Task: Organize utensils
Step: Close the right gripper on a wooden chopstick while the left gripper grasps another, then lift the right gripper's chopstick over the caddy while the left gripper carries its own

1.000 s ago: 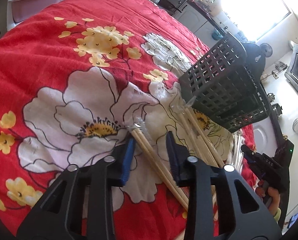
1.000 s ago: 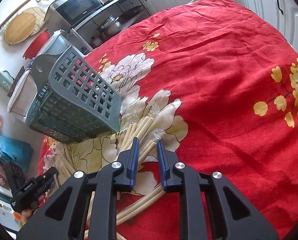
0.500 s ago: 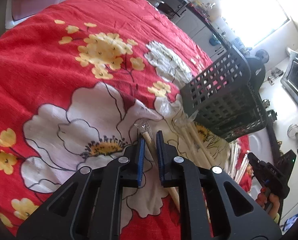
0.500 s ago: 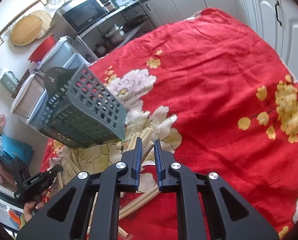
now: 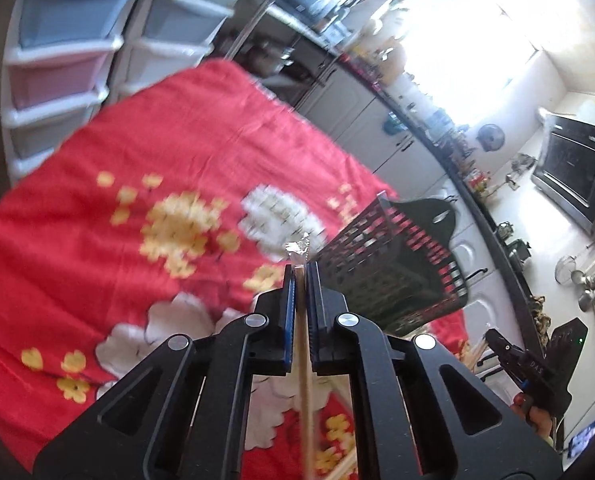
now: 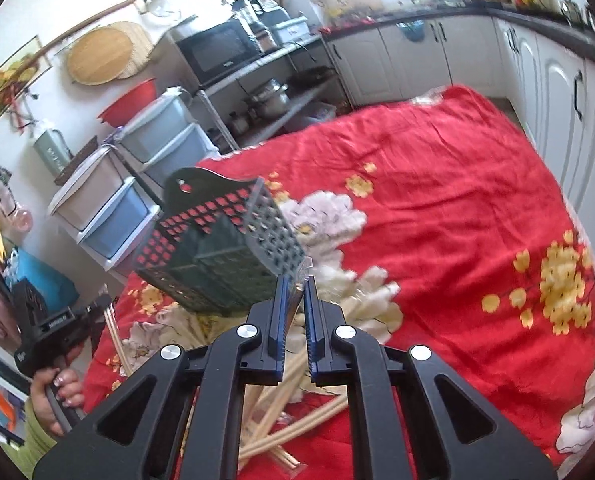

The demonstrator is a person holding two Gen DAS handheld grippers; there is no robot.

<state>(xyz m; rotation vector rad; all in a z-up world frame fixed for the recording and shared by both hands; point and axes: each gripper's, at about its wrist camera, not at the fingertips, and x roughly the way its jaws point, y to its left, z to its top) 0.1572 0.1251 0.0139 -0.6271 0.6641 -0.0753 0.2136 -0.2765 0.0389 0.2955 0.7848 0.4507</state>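
Dark perforated utensil basket (image 6: 217, 248) shows nothing inside; beside it, both grippers (image 5: 301, 276) (image 6: 293, 284) clamp wrapped chopsticks (image 5: 303, 360) (image 6: 293, 304).

My left gripper (image 5: 300, 276) has just closed on a wrapped chopstick pair (image 5: 306, 380), above the red floral cloth (image 5: 201, 128); the dark basket (image 5: 393, 264) stands just right.
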